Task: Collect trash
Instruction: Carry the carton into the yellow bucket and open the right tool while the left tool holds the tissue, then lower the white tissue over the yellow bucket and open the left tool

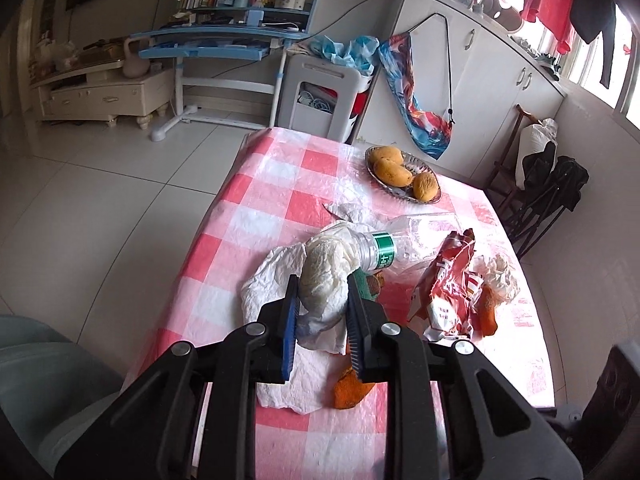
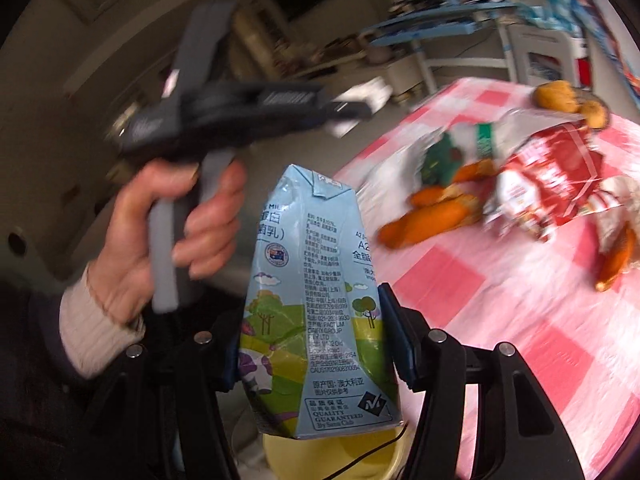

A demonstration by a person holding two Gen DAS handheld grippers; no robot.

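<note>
On the milk carton: "QUALITY GUARANTEED", "Sams Club".

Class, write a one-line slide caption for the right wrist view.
Right gripper holds a blue milk carton beside the checked table.

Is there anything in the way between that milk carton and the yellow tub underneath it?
Nothing visible. The right gripper holds the milk carton directly above the yellow tub; only a thin dark cord crosses the tub's opening.
</note>
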